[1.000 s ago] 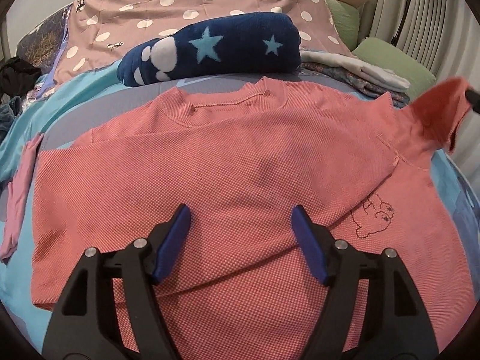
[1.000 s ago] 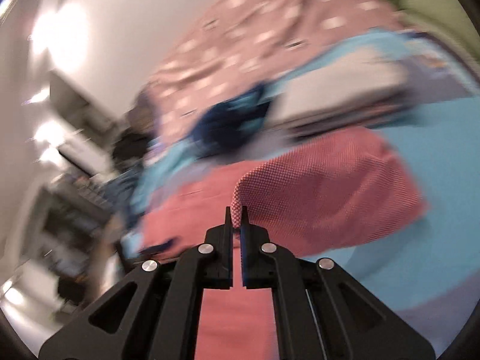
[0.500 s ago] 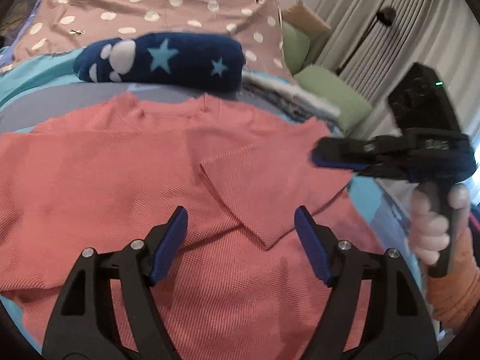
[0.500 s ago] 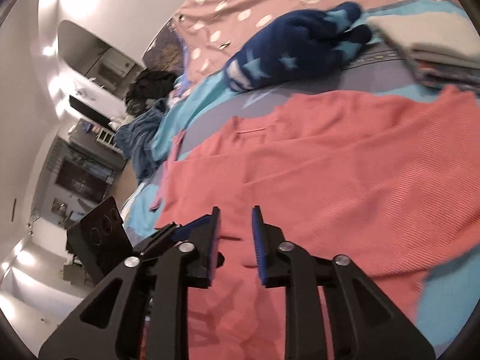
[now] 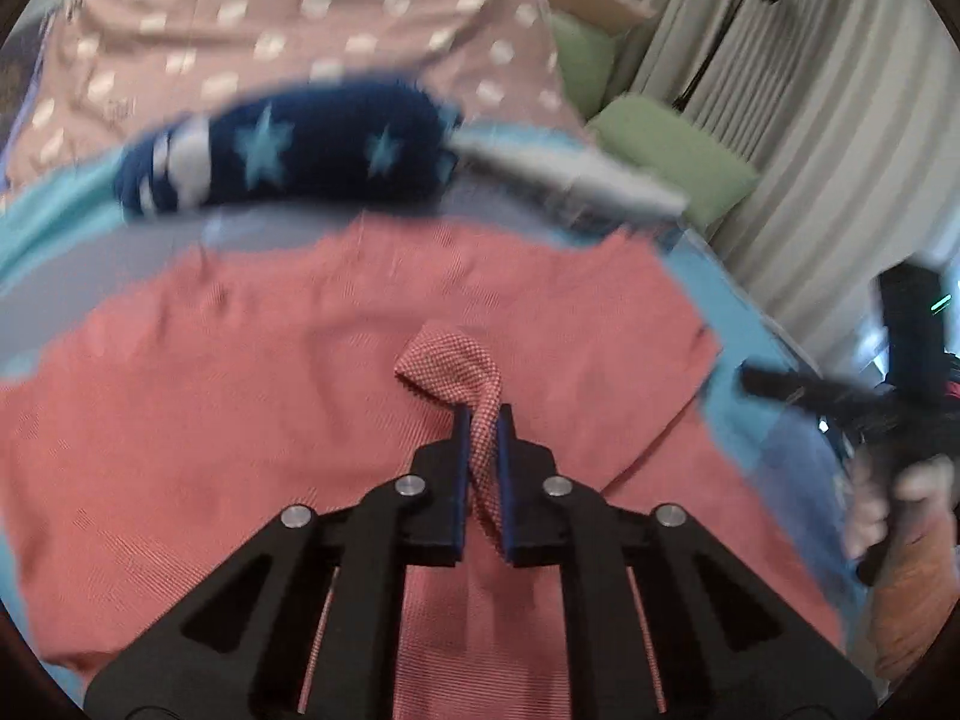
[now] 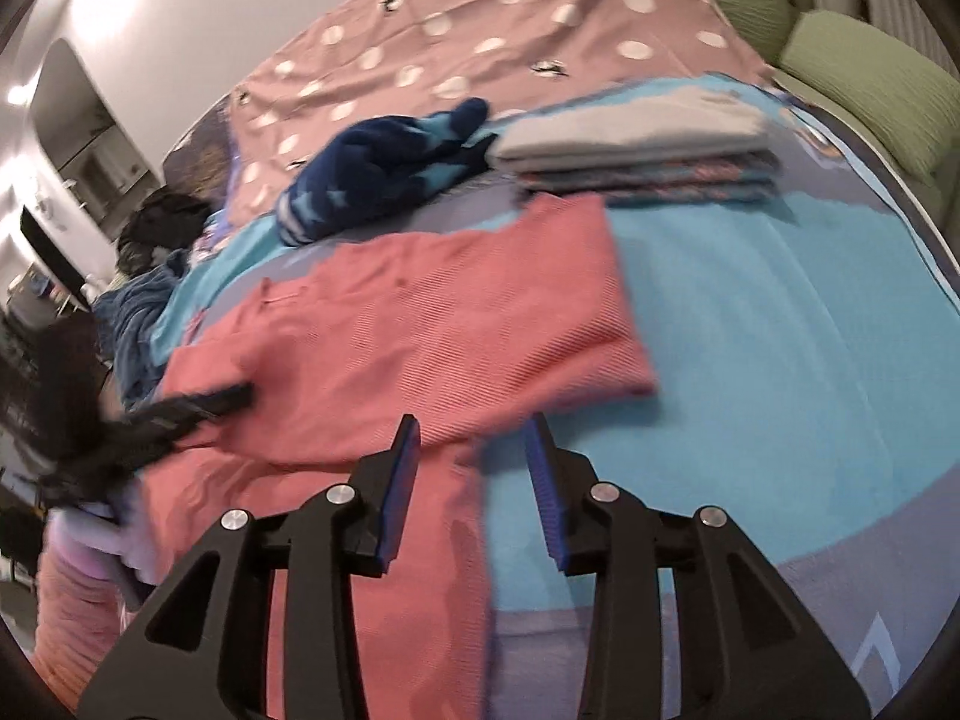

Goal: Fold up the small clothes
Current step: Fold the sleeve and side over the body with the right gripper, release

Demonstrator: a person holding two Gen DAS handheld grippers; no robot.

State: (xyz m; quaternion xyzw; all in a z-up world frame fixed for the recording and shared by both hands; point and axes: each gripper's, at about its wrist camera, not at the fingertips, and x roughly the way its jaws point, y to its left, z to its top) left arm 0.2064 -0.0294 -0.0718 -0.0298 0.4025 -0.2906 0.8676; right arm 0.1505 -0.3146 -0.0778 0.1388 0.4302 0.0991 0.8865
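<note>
2 claws: left claw point(image 5: 481, 420) pinches the coral shirt point(image 5: 252, 396); right claw point(image 6: 474, 450) gapes.

We saw a bed point(image 6: 780, 312) covered by a turquoise and grey-violet spread, with a dusty-pink polka-dot sheet point(image 6: 480, 18) lying across its far end. On the spread a coral-red waffle-knit top point(image 6: 420, 324) lay flat, one side folded in over its body. Just beyond its neckline rested a rolled navy blanket with pale blue stars point(image 5: 288, 150). Beside that roll sat a short stack of folded clothes point(image 6: 642, 150), grey on top and patterned beneath. Two green cushions point(image 6: 870, 78) lay along the bed's far right edge, and dark blue and black garments point(image 6: 138, 300) were heaped at its left edge.
</note>
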